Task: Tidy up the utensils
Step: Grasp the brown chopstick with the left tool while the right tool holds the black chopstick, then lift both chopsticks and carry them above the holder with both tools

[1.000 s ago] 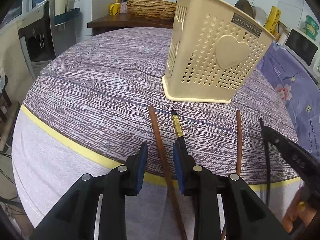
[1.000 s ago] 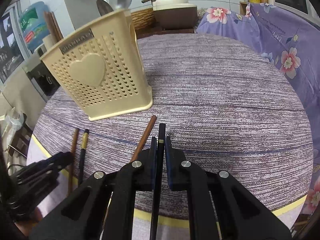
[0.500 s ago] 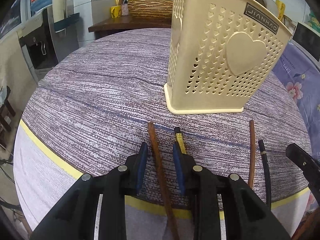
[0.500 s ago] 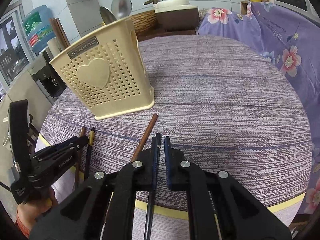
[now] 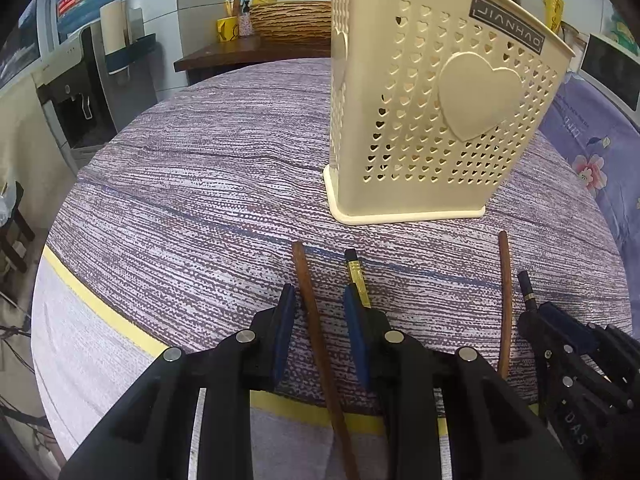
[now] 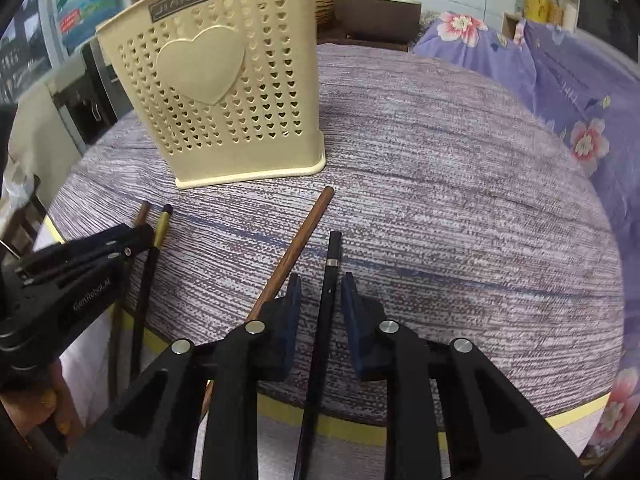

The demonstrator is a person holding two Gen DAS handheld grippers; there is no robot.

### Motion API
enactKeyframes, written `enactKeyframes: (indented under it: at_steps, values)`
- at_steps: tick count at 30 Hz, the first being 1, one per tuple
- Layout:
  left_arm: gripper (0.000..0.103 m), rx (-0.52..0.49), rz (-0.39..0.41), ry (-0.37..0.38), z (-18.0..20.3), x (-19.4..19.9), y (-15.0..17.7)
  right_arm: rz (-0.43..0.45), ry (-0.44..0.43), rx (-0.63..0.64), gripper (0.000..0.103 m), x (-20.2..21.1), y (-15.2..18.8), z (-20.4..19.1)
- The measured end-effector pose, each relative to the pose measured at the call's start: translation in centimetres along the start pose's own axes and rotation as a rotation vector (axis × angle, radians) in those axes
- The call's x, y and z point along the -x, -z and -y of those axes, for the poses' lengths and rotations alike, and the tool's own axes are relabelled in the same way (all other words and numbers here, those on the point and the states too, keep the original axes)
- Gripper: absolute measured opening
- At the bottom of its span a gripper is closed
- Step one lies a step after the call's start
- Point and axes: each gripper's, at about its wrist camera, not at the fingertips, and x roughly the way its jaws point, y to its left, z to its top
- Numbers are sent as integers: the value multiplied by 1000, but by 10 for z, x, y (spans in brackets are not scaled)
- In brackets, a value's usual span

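On the round surface [image 5: 208, 184] with its purple striped cloth, four chopsticks lie side by side near the front edge, all pointing toward the cream heart-patterned utensil basket [image 5: 436, 120] standing upright beyond their tips. Farthest left, the left hand-held gripper [image 5: 318, 312] is spread open around a brown chopstick [image 5: 316, 332], its pads apart from the wood; the black chopstick with a gold band [image 5: 358, 280] lies just beside, under the gripper's right finger. Further right lies a second brown chopstick [image 6: 294, 252], then a plain black chopstick [image 6: 326, 300] running between the parted fingers of the right hand-held gripper [image 6: 320, 296], which grips nothing.
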Motion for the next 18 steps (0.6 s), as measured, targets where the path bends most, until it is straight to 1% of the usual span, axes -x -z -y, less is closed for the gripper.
enactKeyframes:
  at_steps: [2,3,4,6,9,11,14,18]
  values:
    - [21,-5,3,-8,2,-1,0,2,18,17,15,-2,-2,-3]
    - [19,-3,3,-9,2,-2,-1,5,23,22,14,-4,-4,-3]
    - [17,-3,4,-12,1,-3,-2,5,23,19,10,-4,-5,-3]
    - [11,-4,6,-18,0,-4,-4,9,26,20,10,-5,-4,-4]
    - [10,-4,9,-18,-1,-5,-6,14,23,19,9,-5,-3,-4]
    - [10,-5,10,-17,-1,-5,-7,15,-11,-9,9,-4,-3,1]
    - [9,15,11,5,-5,-5,-8,18,-53,-46,9,0,-4,10]
    - [9,48,37,42,-12,5,-12,59,-154,-113,9,16,-8,28]
